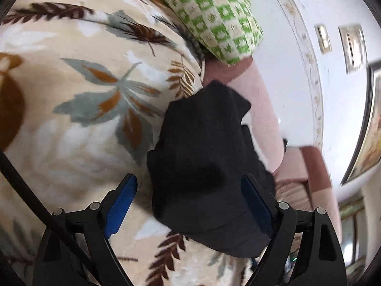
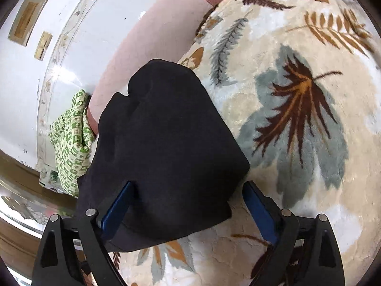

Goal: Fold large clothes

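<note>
One black garment (image 2: 162, 147), one leaf-print blanket (image 2: 297, 109), one green-checked cloth (image 2: 71, 147)

The folded garment (image 2: 164, 147) lies on the blanket (image 2: 297, 124), the checked cloth (image 2: 71, 147) beyond its far edge.

leaf-print blanket, checked cloth, pink sofa edge, white wall

cream plush blanket (image 1: 71, 109) with brown and grey leaves fills most of both views. green-and-cream checked cloth (image 1: 214, 16) lies bunched at its far edge, against the pink upholstered edge (image 2: 152, 35). white wall (image 1: 338, 109) beyond has a patterned border strip and two framed panels (image 1: 352, 47).
</note>
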Action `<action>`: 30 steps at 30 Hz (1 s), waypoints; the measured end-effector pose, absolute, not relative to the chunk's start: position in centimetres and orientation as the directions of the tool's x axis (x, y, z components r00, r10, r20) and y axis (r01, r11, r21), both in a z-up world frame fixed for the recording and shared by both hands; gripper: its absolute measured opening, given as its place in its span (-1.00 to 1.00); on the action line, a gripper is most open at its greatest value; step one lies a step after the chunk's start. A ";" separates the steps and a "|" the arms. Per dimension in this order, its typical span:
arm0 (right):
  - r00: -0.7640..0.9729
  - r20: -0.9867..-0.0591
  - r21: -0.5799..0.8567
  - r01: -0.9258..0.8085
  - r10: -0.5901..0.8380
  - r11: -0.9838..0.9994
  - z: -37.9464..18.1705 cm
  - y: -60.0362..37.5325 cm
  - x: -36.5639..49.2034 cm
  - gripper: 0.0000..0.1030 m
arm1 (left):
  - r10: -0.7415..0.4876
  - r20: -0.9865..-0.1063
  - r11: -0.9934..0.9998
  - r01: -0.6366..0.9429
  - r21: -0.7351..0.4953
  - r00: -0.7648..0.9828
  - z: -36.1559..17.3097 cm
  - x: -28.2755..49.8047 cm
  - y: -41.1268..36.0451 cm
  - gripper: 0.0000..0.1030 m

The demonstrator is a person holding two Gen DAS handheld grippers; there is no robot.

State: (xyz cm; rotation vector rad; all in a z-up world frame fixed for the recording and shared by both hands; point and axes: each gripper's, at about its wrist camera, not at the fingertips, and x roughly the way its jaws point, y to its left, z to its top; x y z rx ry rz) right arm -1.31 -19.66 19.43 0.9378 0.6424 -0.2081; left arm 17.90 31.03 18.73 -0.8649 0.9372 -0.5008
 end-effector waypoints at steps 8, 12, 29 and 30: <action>0.804 -0.562 0.738 0.383 0.192 0.556 17.6 -17.7 0.9 0.99 | -0.803 -0.414 0.487 0.071 -0.871 0.429 16.2 19.4 28.3 0.82; 0.806 -0.553 0.744 0.363 0.212 0.560 17.2 -17.5 3.5 1.00 | -0.785 -0.430 0.501 0.050 -0.864 0.445 16.4 19.6 27.5 0.84; 0.851 -0.493 0.732 0.292 0.182 0.616 22.8 -17.0 2.3 0.11 | -0.550 -0.622 0.790 0.104 -0.605 0.557 24.6 13.2 24.1 0.04; 0.851 -0.492 0.731 0.290 0.183 0.617 23.0 -17.0 2.1 0.11 | -0.544 -0.627 0.794 0.102 -0.599 0.558 24.8 12.7 24.2 0.04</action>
